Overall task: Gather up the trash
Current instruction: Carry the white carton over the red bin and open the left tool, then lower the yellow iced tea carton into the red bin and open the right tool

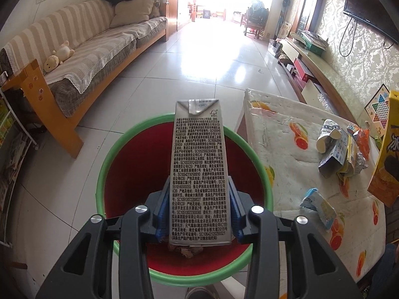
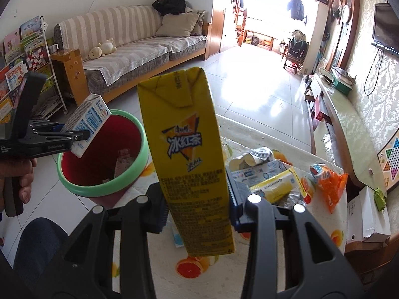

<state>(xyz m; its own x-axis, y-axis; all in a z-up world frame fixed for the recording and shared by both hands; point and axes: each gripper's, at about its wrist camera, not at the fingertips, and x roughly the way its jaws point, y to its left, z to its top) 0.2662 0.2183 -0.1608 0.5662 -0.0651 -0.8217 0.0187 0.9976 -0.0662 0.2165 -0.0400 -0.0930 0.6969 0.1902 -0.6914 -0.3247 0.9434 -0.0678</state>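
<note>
The left claw [image 1: 199,182] has a grey milk carton [image 1: 198,162] lying lengthwise between its blue pads. The pads stand right at the carton's long edges, but I cannot tell whether they press on it. The carton hangs over the open mouth of the bin [image 1: 104,164] — red inside, green at the rim — with some scraps at the bottom. From the right wrist view the same claw [image 2: 74,134] reaches in from the left in a hand [image 2: 25,174], the carton [image 2: 87,122] tilted above the near rim of the bin [image 2: 104,189].

The right claw [image 2: 199,194] is clamped on a tall yellow tea carton [image 2: 184,137], its pads tight on the two narrow sides near the lower end, and holds it upright in the air above the tabletop [image 2: 224,269]. In the left wrist view this carton [image 1: 384,154] shows at the right edge.

The bin stands on the floor just beside the tabletop, which wears a white cloth printed with oranges. More trash lies on the cloth — a crushed cup [image 2: 249,160], flattened cartons, an orange wrapper [image 2: 331,186], and, nearer the bin, a small blue pack [image 1: 318,205]. A trouser leg [image 2: 37,244] shows low on the left. Across the tiled floor stands a striped sofa [image 1: 87,49].
</note>
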